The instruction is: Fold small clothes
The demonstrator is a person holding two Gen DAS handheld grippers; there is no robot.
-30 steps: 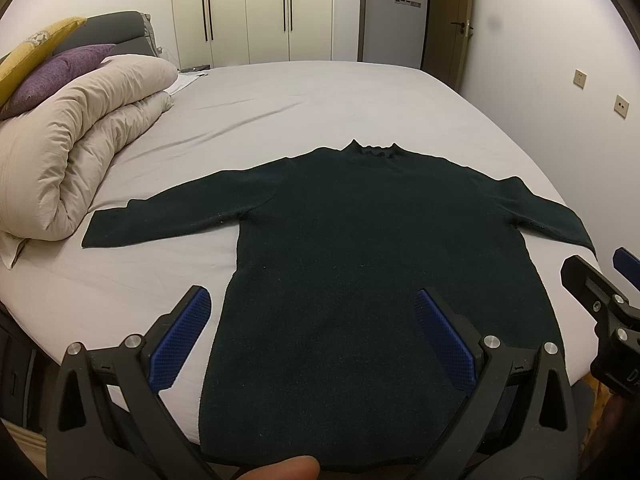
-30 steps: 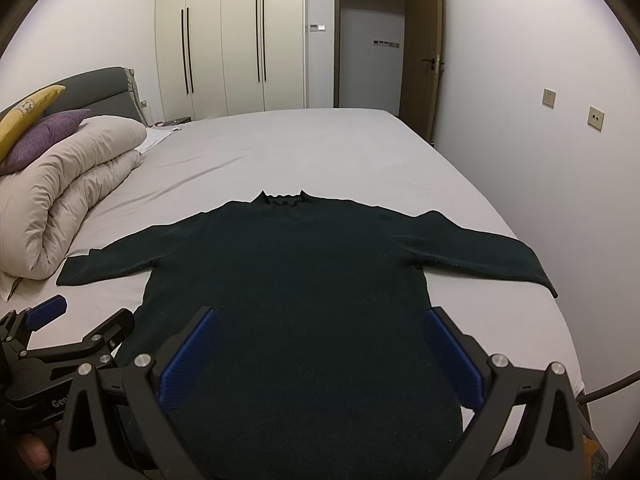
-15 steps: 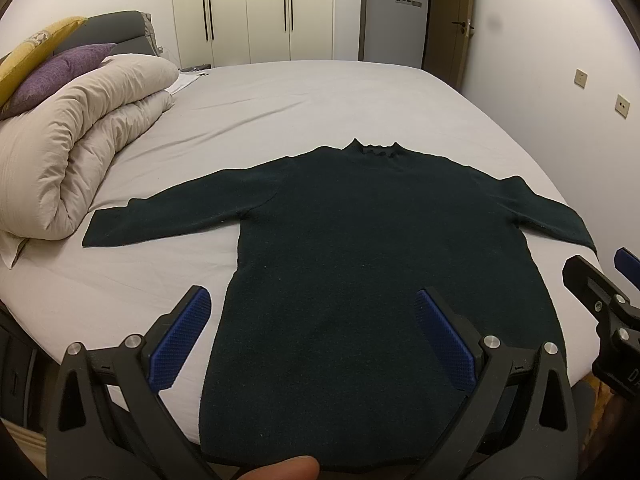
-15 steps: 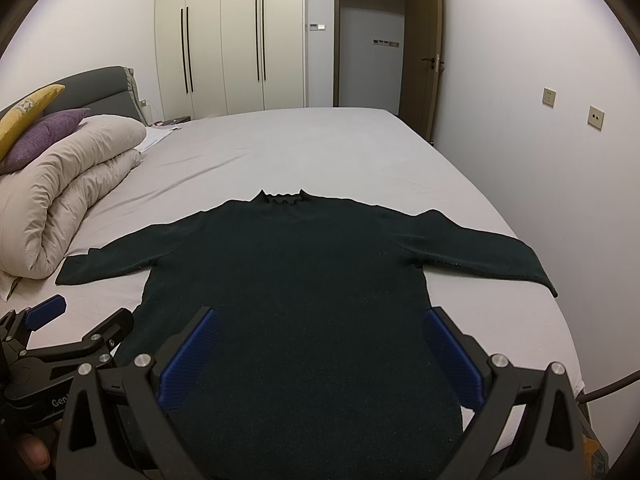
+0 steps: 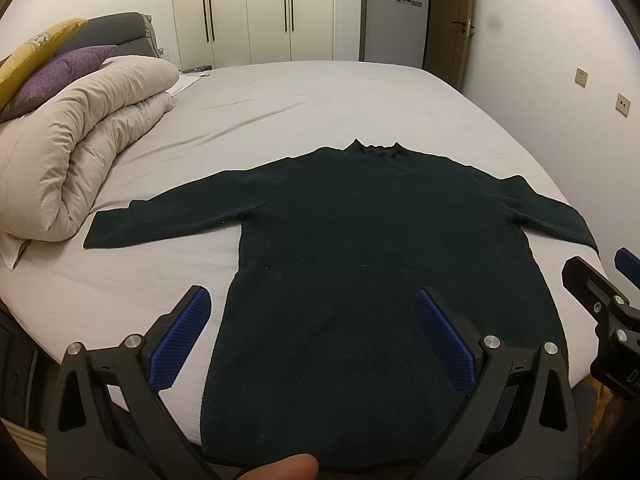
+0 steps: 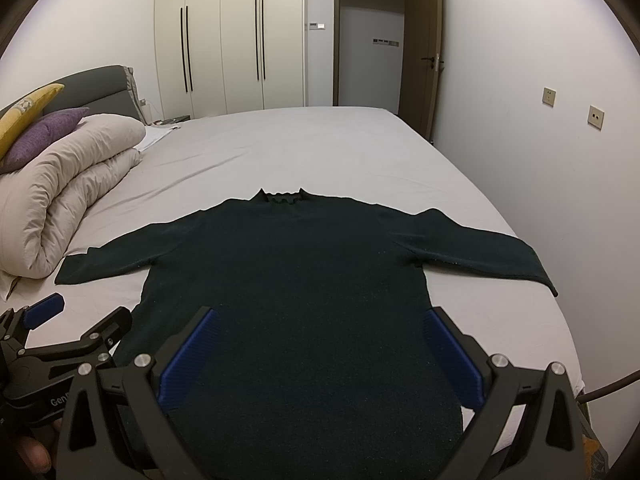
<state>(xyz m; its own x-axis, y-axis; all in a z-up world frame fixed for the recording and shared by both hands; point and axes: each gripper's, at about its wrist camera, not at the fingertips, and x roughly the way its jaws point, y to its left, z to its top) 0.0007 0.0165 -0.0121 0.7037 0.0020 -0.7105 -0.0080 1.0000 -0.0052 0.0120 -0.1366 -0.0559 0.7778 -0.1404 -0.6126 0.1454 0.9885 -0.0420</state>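
A dark green sweater (image 5: 376,248) (image 6: 288,280) lies flat on the grey bed sheet (image 5: 320,96) (image 6: 304,148), collar away from me, both sleeves spread out to the sides. My left gripper (image 5: 312,312) hovers open above the hem's left part, nothing between its blue pads. My right gripper (image 6: 320,336) also stands open, above the hem's right part. Each gripper shows in the other's view: the right gripper (image 5: 600,300) at the right edge, the left gripper (image 6: 76,328) at the lower left. A fingertip (image 5: 280,468) shows at the bottom edge.
A rolled beige duvet (image 5: 80,140) (image 6: 68,184) with purple and yellow pillows (image 5: 52,72) lies at the bed's left. Wardrobes (image 6: 240,36) and an open door (image 6: 420,48) stand behind. A white wall (image 6: 540,160) runs close along the bed's right edge.
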